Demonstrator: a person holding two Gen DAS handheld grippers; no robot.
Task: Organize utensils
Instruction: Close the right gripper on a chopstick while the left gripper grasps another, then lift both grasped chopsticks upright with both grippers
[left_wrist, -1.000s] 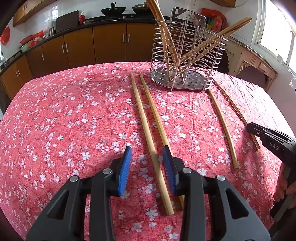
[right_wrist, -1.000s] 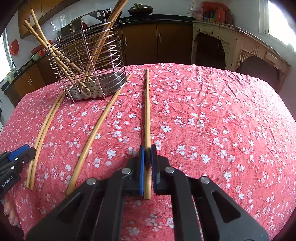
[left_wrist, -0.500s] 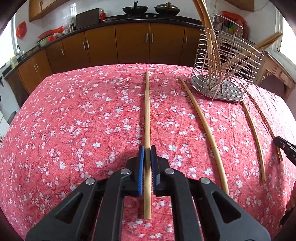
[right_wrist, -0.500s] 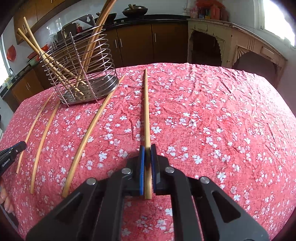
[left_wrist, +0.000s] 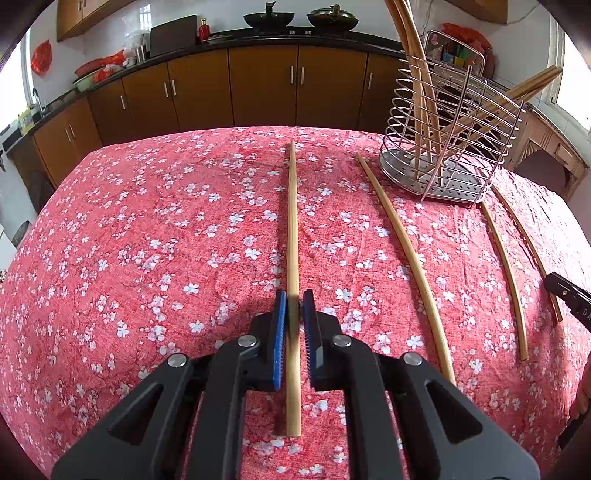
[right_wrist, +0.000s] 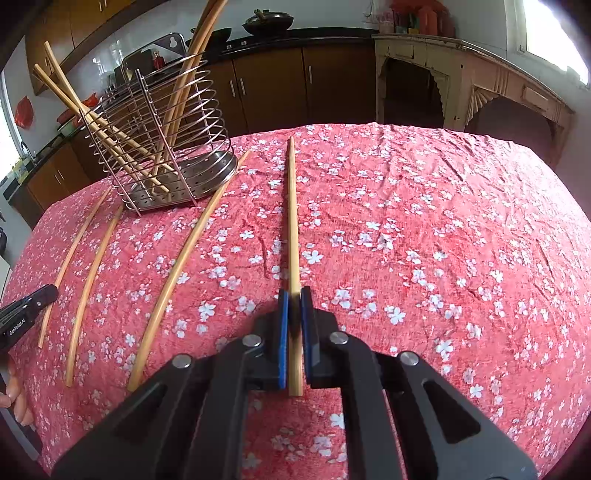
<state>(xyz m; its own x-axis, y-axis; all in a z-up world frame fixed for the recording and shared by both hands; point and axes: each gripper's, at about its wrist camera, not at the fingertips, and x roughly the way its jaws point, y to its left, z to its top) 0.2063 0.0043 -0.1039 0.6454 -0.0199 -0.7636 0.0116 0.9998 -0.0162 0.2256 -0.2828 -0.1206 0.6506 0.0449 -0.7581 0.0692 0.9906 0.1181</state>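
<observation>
Each gripper has its blue pads closed on one long, thin, pale wooden chopstick. The left gripper (left_wrist: 294, 308) holds one chopstick (left_wrist: 292, 229) near its close end, and the right gripper (right_wrist: 294, 304) holds another chopstick (right_wrist: 292, 221) the same way. Both sticks lie flat on the red flowery tablecloth (left_wrist: 147, 240), pointing away toward the shiny wire holder (left_wrist: 443, 140), which stands further back with more sticks inside. A stick like this looks light, stiff and smooth, so it could slip or swing; holding it nearer the middle would likely be steadier. A second ago the left jaws stood wide apart over two sticks; they have since closed and eased slightly, while the right looks unchanged.
</observation>
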